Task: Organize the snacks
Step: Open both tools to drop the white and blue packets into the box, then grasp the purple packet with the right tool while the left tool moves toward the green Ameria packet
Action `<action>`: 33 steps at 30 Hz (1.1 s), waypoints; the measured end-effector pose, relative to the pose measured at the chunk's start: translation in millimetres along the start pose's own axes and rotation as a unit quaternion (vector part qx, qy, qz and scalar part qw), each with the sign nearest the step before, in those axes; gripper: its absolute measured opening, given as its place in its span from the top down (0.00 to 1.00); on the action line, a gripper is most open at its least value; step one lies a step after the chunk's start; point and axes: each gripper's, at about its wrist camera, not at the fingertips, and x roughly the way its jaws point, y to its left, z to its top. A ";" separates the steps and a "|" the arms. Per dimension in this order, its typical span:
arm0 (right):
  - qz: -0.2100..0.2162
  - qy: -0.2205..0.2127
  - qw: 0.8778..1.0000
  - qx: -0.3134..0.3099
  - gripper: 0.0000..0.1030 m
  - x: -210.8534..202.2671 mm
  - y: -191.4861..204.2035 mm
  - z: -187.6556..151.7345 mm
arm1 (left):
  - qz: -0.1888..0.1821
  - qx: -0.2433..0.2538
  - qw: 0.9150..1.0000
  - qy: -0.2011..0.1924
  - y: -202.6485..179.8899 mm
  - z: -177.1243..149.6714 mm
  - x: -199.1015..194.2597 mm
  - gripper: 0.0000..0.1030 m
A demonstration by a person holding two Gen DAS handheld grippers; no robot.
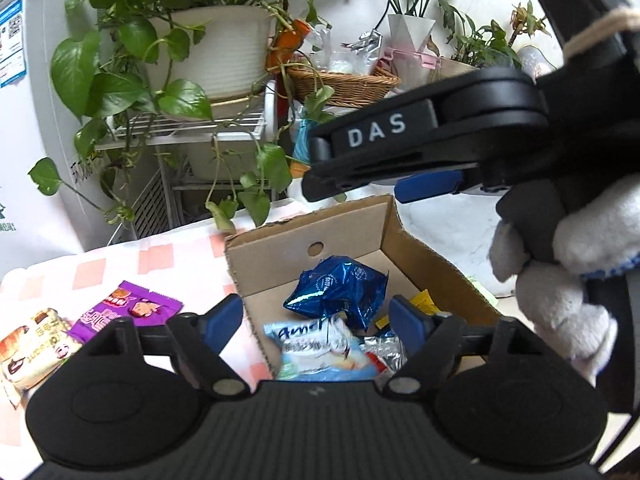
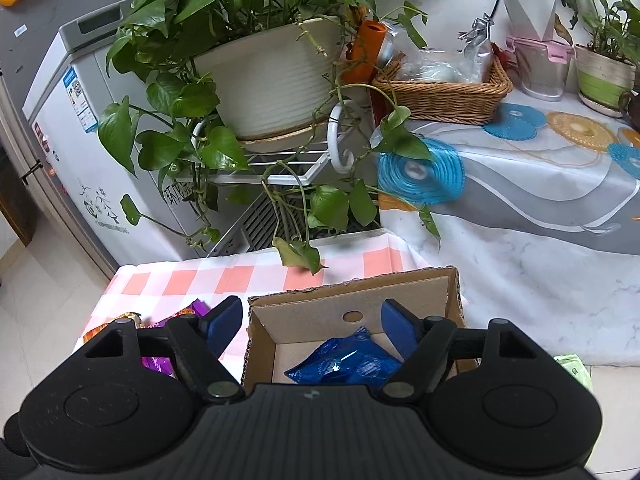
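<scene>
An open cardboard box (image 1: 420, 248) stands on a pink-checked cloth. Inside lie a crumpled blue foil snack (image 1: 340, 292), a white-and-blue packet (image 1: 316, 348), a silver wrapper (image 1: 386, 352) and a yellow piece (image 1: 424, 300). My left gripper (image 1: 316, 320) hangs open over the box's near side, its pads pressing on nothing. Left of the box lie a purple packet (image 1: 128, 308) and a bread packet (image 1: 32, 348). My right gripper (image 2: 312, 326) is open above the box (image 2: 352, 292), with the blue foil snack (image 2: 344, 360) lying below it. It also shows as the right gripper (image 1: 316, 170) over the box's far edge.
A gloved hand (image 1: 560, 280) holds the right gripper. Behind the box trails a leafy plant in a white pot (image 2: 272, 80) on a wire stand. A wicker basket (image 2: 440, 96) and small pots sit on a draped table (image 2: 520, 220) at the right. A white freezer (image 2: 80, 128) stands at the left.
</scene>
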 end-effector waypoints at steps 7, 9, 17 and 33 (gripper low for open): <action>0.001 0.002 1.000 -0.005 0.18 2.0 3.6 -0.5 | 0.018 -0.013 1.000 0.008 29.9 -6.5 -19.5 0.17; 0.003 0.003 1.000 -0.008 0.17 3.1 6.0 -0.5 | 0.027 -0.018 0.999 0.012 42.6 -9.5 -24.3 0.17; 0.022 0.005 0.999 -0.030 0.17 8.0 23.7 -1.9 | 0.069 -0.045 0.996 0.030 96.1 -30.4 -44.7 0.15; 0.082 0.042 0.992 -0.083 0.17 33.0 87.4 -9.3 | 0.107 -0.057 0.990 0.072 176.6 -74.4 -54.7 0.14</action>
